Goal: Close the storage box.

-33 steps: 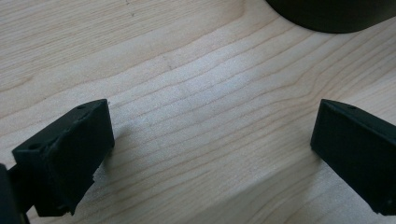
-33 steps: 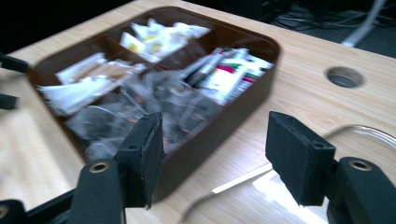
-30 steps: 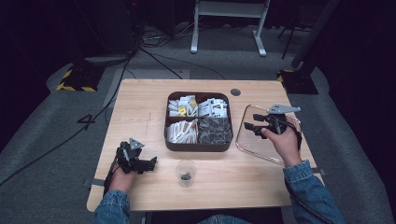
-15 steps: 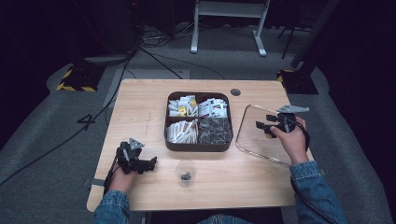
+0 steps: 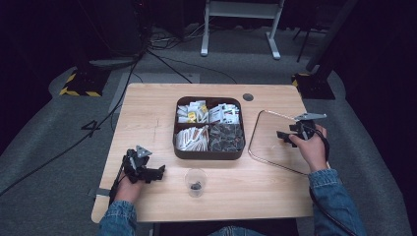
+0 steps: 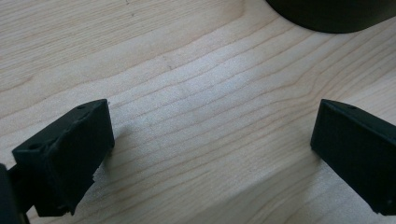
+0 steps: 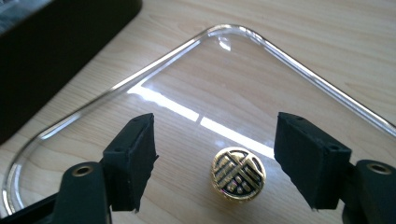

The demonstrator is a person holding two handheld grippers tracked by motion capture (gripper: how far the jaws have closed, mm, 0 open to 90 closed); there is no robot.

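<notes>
The right gripper (image 7: 215, 163) jaws have just been opening and stand wide, the gold knob (image 7: 238, 174) untouched between them at lower centre, on the glass lid (image 7: 299, 60). Left gripper (image 6: 210, 154) jaws: wide open, empty, over bare desk (image 6: 196, 70).

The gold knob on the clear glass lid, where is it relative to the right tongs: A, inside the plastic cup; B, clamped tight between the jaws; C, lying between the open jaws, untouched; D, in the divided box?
C: in the right gripper view the gold knob sits on the glass lid between the jaws of the right tongs, with gaps on both sides.
</notes>
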